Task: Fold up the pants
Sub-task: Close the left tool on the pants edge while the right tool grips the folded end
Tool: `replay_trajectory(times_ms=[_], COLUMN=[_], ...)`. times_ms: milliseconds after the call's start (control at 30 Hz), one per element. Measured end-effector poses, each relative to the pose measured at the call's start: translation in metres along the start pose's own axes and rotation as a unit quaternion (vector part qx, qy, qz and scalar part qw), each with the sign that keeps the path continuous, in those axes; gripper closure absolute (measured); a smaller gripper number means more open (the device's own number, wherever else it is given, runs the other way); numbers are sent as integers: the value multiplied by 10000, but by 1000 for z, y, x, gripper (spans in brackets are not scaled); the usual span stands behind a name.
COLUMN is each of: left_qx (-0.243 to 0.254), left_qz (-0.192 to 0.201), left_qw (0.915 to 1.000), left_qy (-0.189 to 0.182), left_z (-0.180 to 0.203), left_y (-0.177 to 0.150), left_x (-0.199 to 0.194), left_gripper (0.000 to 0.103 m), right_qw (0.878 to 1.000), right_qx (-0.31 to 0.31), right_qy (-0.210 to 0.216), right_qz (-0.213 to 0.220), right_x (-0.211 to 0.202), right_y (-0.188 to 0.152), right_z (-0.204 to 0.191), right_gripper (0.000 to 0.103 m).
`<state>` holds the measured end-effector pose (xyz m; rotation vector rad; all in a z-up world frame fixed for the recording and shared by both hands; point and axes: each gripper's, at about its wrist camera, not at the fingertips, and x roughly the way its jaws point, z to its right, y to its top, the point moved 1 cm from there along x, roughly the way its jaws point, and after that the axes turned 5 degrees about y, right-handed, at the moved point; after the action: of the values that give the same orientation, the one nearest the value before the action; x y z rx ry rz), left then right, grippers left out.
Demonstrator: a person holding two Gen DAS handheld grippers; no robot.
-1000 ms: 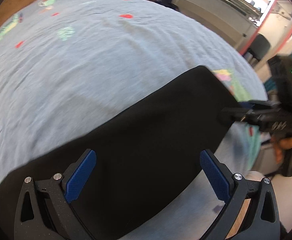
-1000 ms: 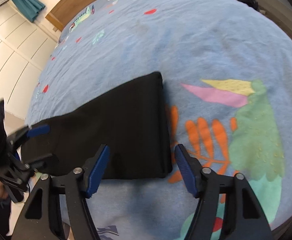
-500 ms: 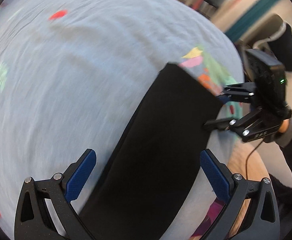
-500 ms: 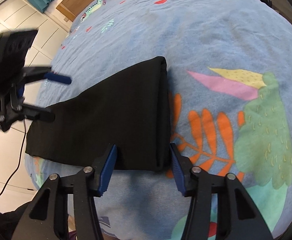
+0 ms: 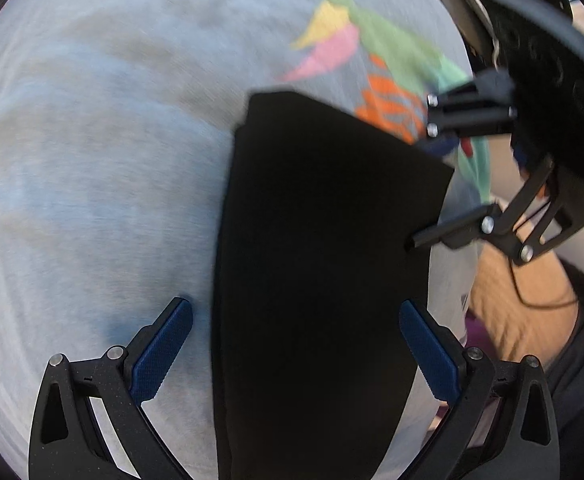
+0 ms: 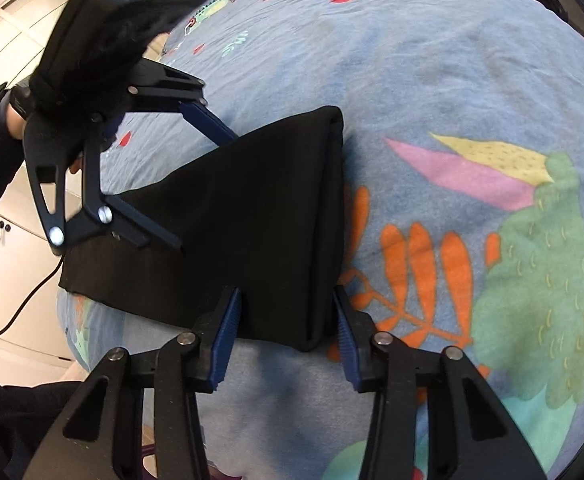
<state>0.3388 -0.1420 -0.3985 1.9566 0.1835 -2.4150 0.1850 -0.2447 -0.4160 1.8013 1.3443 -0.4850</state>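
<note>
Pants (image 6: 244,220), black and already folded into a long strip, laid near the bed's (image 6: 431,80) front edge on a blue patterned cover. Soft, light, limp knit by the look; likely to sag and slide unless pinched through every layer at a corner. Right hand-held gripper (image 6: 284,320) closing astride the near folded corner, pads not yet clearly pressing. Left hand-held gripper (image 5: 295,348) spread wide, straddling the strip's other end, holding nothing.
</note>
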Motion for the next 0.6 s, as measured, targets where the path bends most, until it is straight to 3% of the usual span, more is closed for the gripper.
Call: replay_trajectory(times_ms=[100,167,200,267,300,333,467,600], left_qx=[127,81,48,11,-18,-37,-10,-15], left_qz=[-123,-134,-125,-52,7,24,24,-35], left_qw=[9998,9999,9999,9999,9999,10000,9998,9996], left_qy=[81,48,47,149,104,70,172,278], left_z=[2,-1,0,-4,-6,-7,-3,0], left_y=[2,6,7,9,10,9,8,11], left_x=[10,13,11,8,4,2,0,-3], left_gripper=[2,4,9,34,49,56,64,82], right_qw=[9999,9998,9997,9990,9986,9983,9971,9959], right_qx=[-80,-145,-185,-307,-357,-388,-470,-542], right_qy=[-69,-123,-176,-302,-362,-404,-555,-688], right_qz=[-15,11,35,73,111,145,222,242], right_x=[2,2,2,1,0,0,0,6], right_y=[0,0,0,-1,-2,-3,-5,-9], right_z=[-3,-7,-9,-15,-19,-22,-29,-45], right_gripper=[76,93,94,103,103,103,103,103])
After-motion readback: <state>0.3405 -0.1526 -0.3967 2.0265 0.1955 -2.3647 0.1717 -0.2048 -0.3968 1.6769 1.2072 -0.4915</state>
